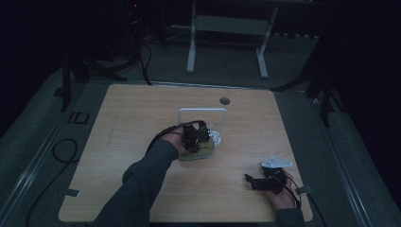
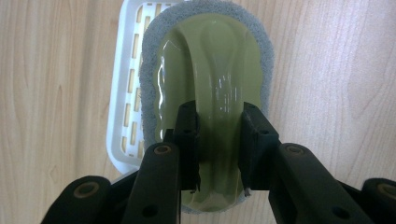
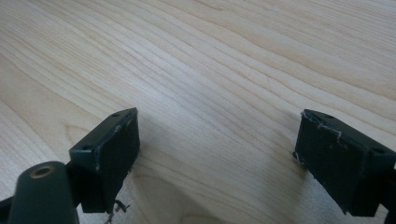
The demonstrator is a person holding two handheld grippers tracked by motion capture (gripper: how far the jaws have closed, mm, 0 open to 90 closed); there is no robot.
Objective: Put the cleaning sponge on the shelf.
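Observation:
A scrubber point(image 2: 210, 70) with a glossy olive-green handle and a grey pad lies partly over a white slotted tray point(image 2: 123, 116). My left gripper point(image 2: 218, 149) is shut on the handle's raised ridge, one pad on each side. In the high view the left gripper point(image 1: 196, 135) sits over the white tray point(image 1: 189, 158) at the table's middle, and the scrubber point(image 1: 205, 150) shows as a greenish patch below it. My right gripper point(image 1: 249, 181) rests near the front right of the table, pointing left. Its jaws stand wide open over bare wood point(image 3: 217, 133), with nothing between them.
A white rectangular loop point(image 1: 202, 110) rises at the tray's far side, with a small clear object point(image 1: 216, 137) beside it. The wooden table point(image 1: 142, 109) has a round hole point(image 1: 224, 100) near its far edge. Cables trail on the floor at the left point(image 1: 61, 149).

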